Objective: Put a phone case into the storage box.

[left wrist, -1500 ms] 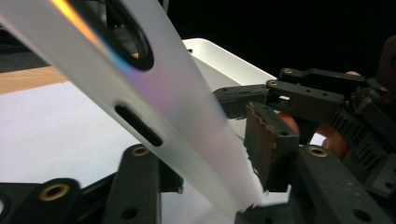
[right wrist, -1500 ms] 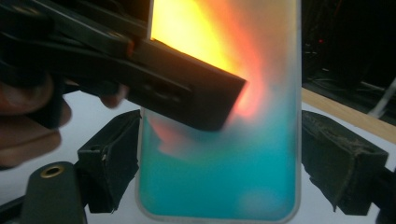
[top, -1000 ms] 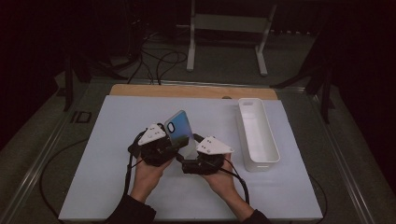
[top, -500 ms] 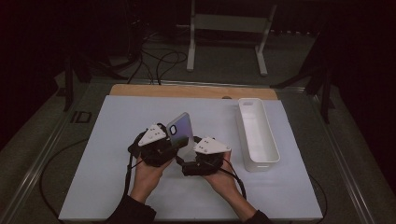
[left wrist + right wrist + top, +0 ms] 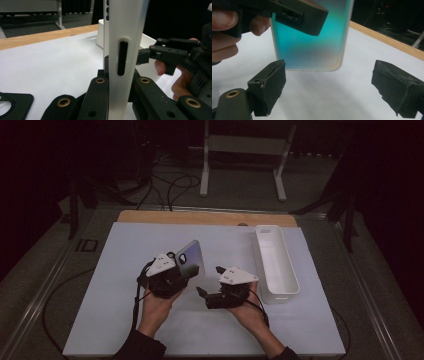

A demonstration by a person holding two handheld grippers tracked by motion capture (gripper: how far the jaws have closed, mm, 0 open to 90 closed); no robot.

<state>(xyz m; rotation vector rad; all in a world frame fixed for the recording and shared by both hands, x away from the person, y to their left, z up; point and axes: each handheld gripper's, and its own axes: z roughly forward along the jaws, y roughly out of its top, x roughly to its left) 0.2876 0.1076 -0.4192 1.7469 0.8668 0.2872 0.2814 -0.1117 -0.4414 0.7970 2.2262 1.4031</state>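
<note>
- Holding the phone case [image 5: 190, 258] upright off the white board [image 5: 125, 285], the left gripper [image 5: 186, 271] has its jaws clamped on the case's lower part; in the left gripper view the case [image 5: 122, 50] stands edge-on between the two black jaws, both pressed against it.
- Compared with a second ago, the case has turned in the high view: its bright blue face showed then, and now a duller grey-lilac face is toward the camera. The left hand itself sits in much the same spot.
- The right gripper [image 5: 209, 282] has been spreading its jaws over the last second and they now stand wide apart with nothing between them. It sits just beside the case without touching it.
- In the right gripper view the case's rounded lower corner [image 5: 312, 47] hangs just beyond the gap between the rubbery black pads [image 5: 272, 82].
- My reading: the right gripper is lining up to take the case's free end, so a hand-over or a two-handed grip looks like the step in hand.
- The case looks thin, smooth and semi-translucent, with an iridescent teal-to-lilac sheen, rounded corners and a slot-shaped side cutout.
- A white, glossy, oblong tray [image 5: 275, 265] with upright walls lies to the right on the matte board, well apart from both grippers.
</note>
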